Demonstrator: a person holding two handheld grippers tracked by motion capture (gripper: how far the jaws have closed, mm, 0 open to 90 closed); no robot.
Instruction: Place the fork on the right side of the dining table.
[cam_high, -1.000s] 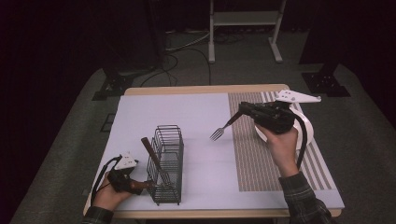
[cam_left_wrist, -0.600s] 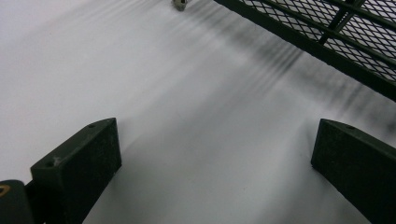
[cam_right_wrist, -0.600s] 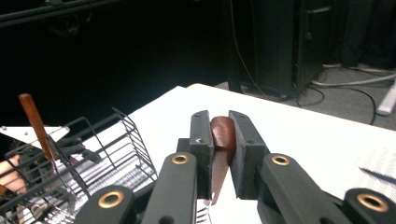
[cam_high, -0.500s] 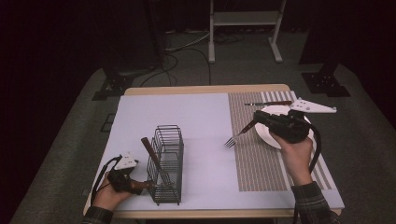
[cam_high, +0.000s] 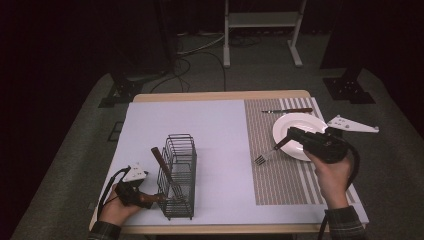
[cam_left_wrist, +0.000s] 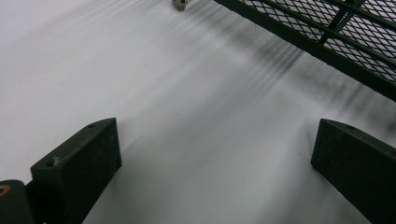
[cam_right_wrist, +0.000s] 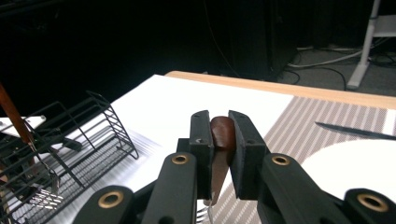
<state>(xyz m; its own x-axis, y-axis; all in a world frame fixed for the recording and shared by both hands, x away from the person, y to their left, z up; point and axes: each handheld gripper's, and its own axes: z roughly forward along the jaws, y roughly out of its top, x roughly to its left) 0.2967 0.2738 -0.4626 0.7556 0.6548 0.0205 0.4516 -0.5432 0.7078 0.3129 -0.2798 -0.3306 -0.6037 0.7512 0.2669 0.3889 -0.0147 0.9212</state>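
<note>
The fork (cam_high: 266, 155) has a reddish-brown handle and silvery tines, pinched in the black right gripper (cam_right_wrist: 219, 140) with its brass-coloured rivets. Beneath lies a placemat (cam_high: 280, 175) striped grey and white, with a plain white plate (cam_high: 295, 127) on it. The wire basket (cam_high: 177, 175) is black on a pale lilac-white table cover (cam_high: 210, 135), edged by light wood.

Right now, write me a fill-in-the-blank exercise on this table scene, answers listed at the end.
1. The right gripper is shut on a brown-handled ____.
2. The white plate lies on the ____ placemat.
3. Beyond the plate, on the placemat's far edge, lies a ____.
4. The left gripper, jaws open, sits beside the black wire ____.

Missing words: fork; striped; knife; rack
</note>
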